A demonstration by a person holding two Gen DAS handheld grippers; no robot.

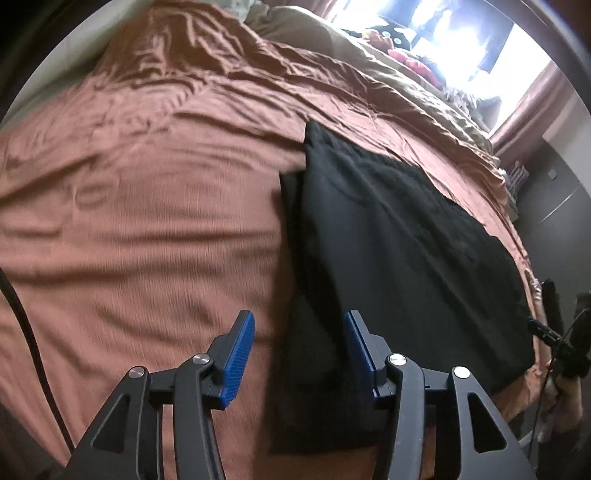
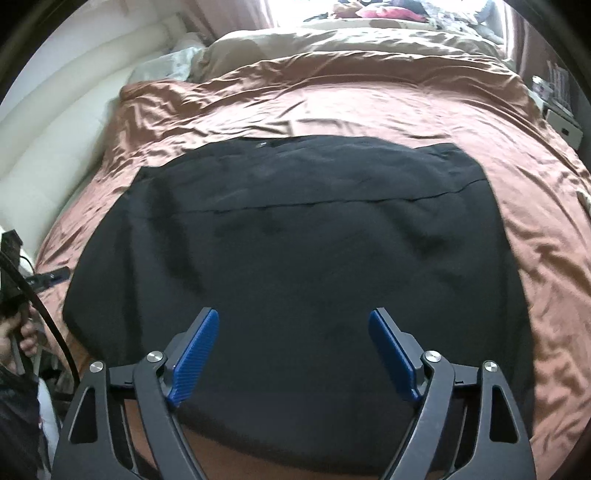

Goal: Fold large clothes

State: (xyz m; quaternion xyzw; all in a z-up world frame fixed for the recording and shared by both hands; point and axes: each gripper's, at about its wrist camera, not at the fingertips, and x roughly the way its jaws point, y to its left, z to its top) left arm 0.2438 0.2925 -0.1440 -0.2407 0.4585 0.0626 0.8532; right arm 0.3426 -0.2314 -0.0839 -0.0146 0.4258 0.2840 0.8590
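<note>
A large black garment (image 2: pixel 295 240) lies flat and folded on a rust-coloured bed cover (image 2: pixel 332 103), a fold line running across its far half. In the left wrist view the same black garment (image 1: pixel 399 251) stretches away to the right, its left edge doubled over. My left gripper (image 1: pixel 299 321) hovers over that left edge, jaws apart with nothing pinched between the blue pads (image 1: pixel 240 354). My right gripper (image 2: pixel 293 321) hangs above the garment's near edge, jaws wide apart, its blue pads (image 2: pixel 195 354) holding nothing.
A beige duvet (image 2: pixel 332 40) and pillows lie at the bed's far end under a bright window (image 1: pixel 461 33). A white padded headboard (image 2: pixel 48 155) runs along the left. A person's hand (image 2: pixel 14 343) and black cables sit at the left edge. A nightstand (image 2: pixel 561 122) stands far right.
</note>
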